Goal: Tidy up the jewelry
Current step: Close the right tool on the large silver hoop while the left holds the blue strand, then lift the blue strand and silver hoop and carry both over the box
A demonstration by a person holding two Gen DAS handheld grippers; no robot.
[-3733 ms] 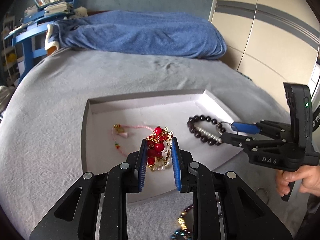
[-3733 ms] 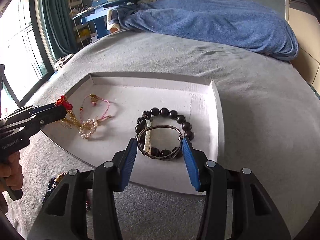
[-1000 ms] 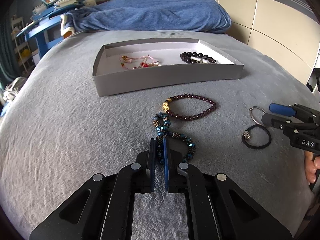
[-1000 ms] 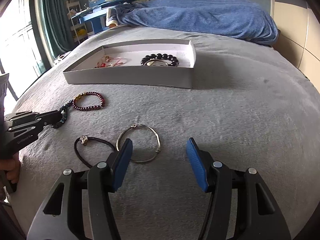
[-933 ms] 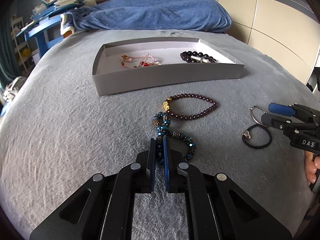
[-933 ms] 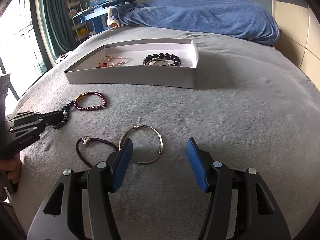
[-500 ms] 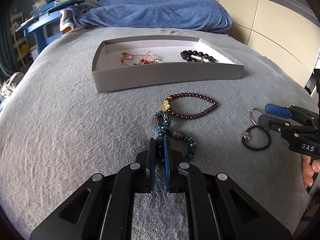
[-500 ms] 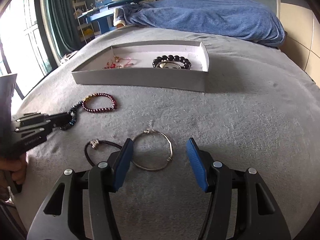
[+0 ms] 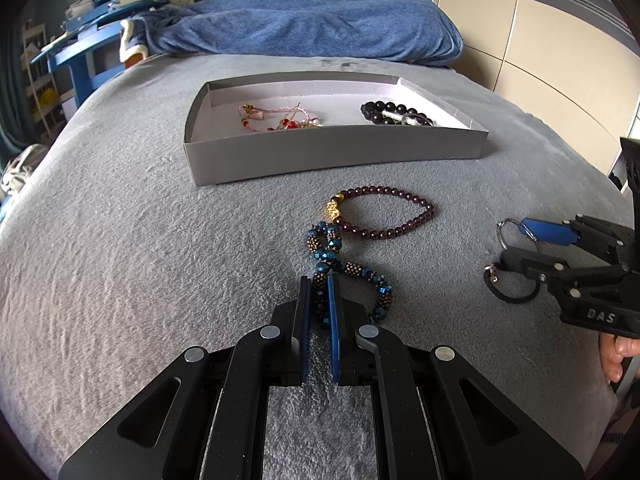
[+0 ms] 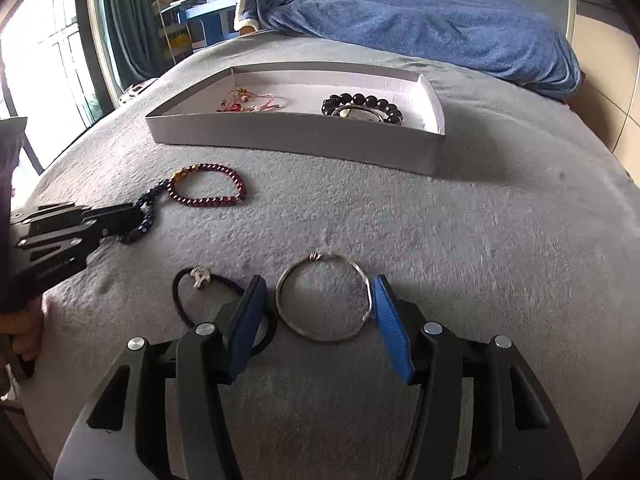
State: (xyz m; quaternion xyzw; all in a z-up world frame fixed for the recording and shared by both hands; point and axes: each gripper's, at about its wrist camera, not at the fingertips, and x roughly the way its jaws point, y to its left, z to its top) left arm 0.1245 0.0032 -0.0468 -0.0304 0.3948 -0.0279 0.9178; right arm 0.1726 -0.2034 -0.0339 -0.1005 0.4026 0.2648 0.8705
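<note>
A grey tray (image 9: 336, 152) (image 10: 296, 138) on the bed holds a pink-and-red string piece (image 9: 276, 118) and a black bead bracelet (image 9: 394, 114). My left gripper (image 9: 319, 286) is shut on a blue beaded bracelet (image 9: 348, 268) that lies on the blanket. A dark red bead bracelet (image 9: 384, 212) (image 10: 208, 190) lies just beyond it. My right gripper (image 10: 318, 292) is open, its jaws either side of a silver wire bangle (image 10: 324, 296). A black hair tie (image 10: 208, 292) lies left of the bangle, partly under the left finger.
The grey blanket (image 9: 120, 240) covers the bed. A blue duvet (image 9: 312, 24) is heaped at the far end. A blue desk with books (image 9: 92, 20) stands at the far left. Cupboard doors (image 9: 540, 32) stand at the right.
My right gripper has moved forward and down so the silver bangle now sits between its open jaws. My left gripper stays shut on the blue beaded bracelet.
</note>
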